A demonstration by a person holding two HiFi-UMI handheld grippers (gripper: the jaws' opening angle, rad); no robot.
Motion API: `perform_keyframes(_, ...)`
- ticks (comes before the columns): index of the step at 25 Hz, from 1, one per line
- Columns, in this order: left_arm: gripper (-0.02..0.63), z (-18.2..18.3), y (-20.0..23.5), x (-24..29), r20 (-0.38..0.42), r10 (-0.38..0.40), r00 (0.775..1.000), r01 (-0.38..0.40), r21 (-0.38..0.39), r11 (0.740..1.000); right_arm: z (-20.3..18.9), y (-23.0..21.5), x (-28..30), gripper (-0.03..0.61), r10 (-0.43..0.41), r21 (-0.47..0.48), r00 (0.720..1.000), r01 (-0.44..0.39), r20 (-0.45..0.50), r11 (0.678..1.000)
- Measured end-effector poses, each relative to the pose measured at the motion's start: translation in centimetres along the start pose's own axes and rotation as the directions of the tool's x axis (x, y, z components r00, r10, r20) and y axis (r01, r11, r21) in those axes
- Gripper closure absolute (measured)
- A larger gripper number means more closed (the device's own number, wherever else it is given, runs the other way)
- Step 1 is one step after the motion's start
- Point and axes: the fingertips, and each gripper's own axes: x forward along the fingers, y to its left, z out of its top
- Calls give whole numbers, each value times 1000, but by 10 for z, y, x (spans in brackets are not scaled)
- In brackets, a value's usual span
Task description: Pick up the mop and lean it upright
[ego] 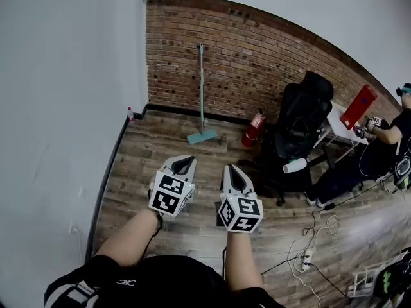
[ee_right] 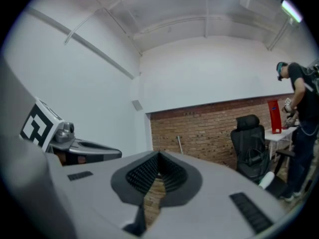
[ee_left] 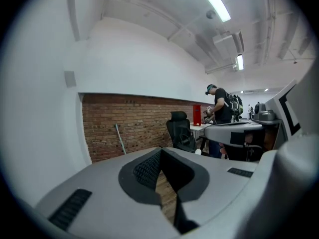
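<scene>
Mop (ego: 201, 88) upright against brick wall (ego: 270, 50), upper centre, well beyond left gripper (ego: 184, 162) and right gripper (ego: 232, 169); left arguably nearer; both jaws pressed together, empty.

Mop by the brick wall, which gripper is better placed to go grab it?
Left, narrowly: the mop stands slightly nearer the left gripper. Both it and the right gripper are shut, empty, well short.
</scene>
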Motion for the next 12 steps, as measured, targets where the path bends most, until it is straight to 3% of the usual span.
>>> perform_keyframes(12, 621, 4, -62, 56, -32, 49, 998, -49, -6, 999, -1, -87, -5, 564, 53, 23, 999, -52, -14, 998)
